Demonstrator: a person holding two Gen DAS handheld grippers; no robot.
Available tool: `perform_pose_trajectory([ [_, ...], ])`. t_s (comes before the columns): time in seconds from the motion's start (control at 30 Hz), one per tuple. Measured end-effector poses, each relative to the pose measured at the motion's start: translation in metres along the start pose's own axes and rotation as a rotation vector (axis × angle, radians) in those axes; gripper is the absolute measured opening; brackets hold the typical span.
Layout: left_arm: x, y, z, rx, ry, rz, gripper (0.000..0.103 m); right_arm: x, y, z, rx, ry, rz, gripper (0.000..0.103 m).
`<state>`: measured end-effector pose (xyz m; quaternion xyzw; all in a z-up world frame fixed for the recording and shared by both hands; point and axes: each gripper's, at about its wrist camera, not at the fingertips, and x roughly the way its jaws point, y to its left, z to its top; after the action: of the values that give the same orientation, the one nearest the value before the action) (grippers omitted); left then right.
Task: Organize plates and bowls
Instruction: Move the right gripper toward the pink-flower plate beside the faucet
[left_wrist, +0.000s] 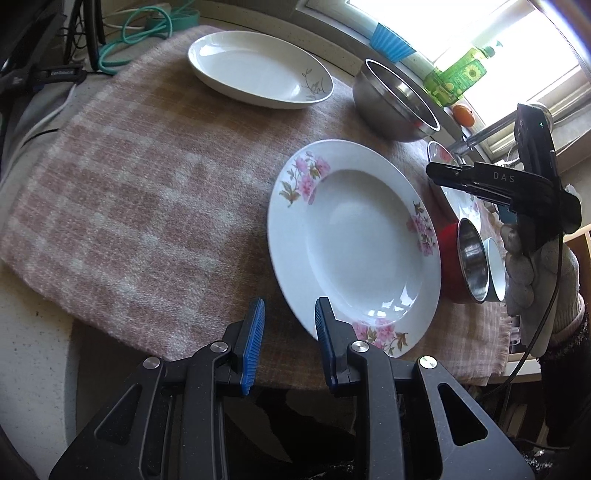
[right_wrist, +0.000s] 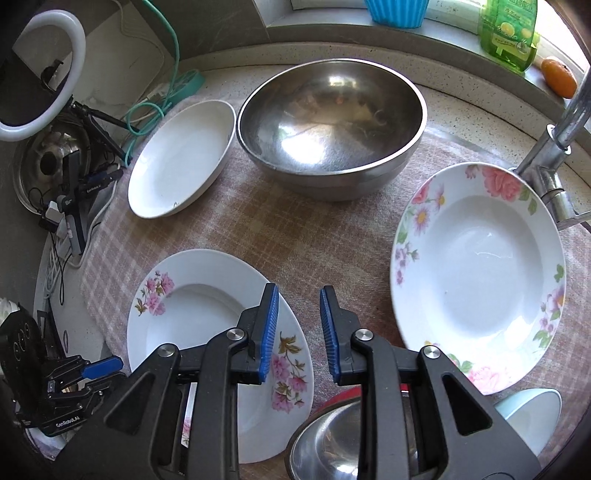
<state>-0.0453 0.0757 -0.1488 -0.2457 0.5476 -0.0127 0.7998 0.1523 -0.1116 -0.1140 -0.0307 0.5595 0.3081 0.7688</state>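
1. Left gripper (left_wrist: 289, 325): jaws released, blue pads apart, nothing between them; it hangs above the near edge of the worktop, just beside the rim of the pink-flowered plate (left_wrist: 354, 243).
2. Right gripper (right_wrist: 298, 325): jaws released and holding nothing, above the checked cloth (right_wrist: 295, 229), between the pink-flowered plate and the bright-flowered plate (right_wrist: 478, 273).
3. Checked cloth: pink and beige, spread over the worktop, carrying all the crockery.
4. Pink-flowered plate: deep, white, lies flat near the near edge of the cloth.
5. Bright-flowered plate: deep, white; lies toward the right edge beside the tap (right_wrist: 561, 122); whether it rests flat or tilted cannot be told.
6. White oval dish (right_wrist: 181, 158): at the far left of the cloth, just beside the steel bowl (right_wrist: 330, 125).
7. Steel bowl: large, upright, at the far edge below the window sill.
8. Small red-sided steel bowl (left_wrist: 467, 254) and pale blue bowl (left_wrist: 495, 269): side by side at the near right corner.
9. Window sill: blue ribbed cup (right_wrist: 395, 11), green bottle (right_wrist: 511, 33), orange fruit (right_wrist: 559, 75).
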Motion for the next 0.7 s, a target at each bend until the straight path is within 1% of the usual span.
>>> perform_pose_trajectory([
  [0.07,-0.006,0.0,0.005,0.0,-0.022,0.004,0.025,-0.01,-0.003,-0.001,-0.003,-0.031,-0.017,0.046],
  [0.13,-0.012,-0.004,0.01,0.008,-0.046,0.009,0.025,-0.021,-0.006,-0.003,-0.004,-0.066,-0.035,0.053],
  [0.27,-0.017,-0.016,0.024,0.027,-0.079,-0.008,0.025,-0.043,-0.017,-0.005,-0.007,-0.123,-0.044,0.054],
  [0.3,-0.017,-0.02,0.028,0.032,-0.086,-0.016,0.029,-0.048,-0.022,-0.006,-0.005,-0.136,-0.046,0.054],
  [0.43,-0.011,-0.041,0.045,0.058,-0.097,-0.054,0.031,-0.069,-0.042,-0.011,0.029,-0.189,-0.046,0.055],
  [0.47,-0.009,-0.047,0.049,0.064,-0.097,-0.065,0.035,-0.074,-0.048,-0.012,0.043,-0.2,-0.044,0.056],
  [0.5,-0.006,-0.053,0.052,0.069,-0.099,-0.077,0.035,-0.078,-0.055,-0.013,0.056,-0.206,-0.034,0.057],
  [0.53,-0.003,-0.06,0.056,0.078,-0.097,-0.088,0.035,-0.082,-0.062,-0.015,0.067,-0.206,-0.026,0.061],
  [0.57,0.002,-0.068,0.06,0.09,-0.094,-0.098,0.035,-0.085,-0.07,-0.016,0.075,-0.207,-0.029,0.063],
  [0.7,0.02,-0.098,0.073,0.137,-0.074,-0.135,0.035,-0.093,-0.1,-0.023,0.121,-0.198,-0.081,0.063],
])
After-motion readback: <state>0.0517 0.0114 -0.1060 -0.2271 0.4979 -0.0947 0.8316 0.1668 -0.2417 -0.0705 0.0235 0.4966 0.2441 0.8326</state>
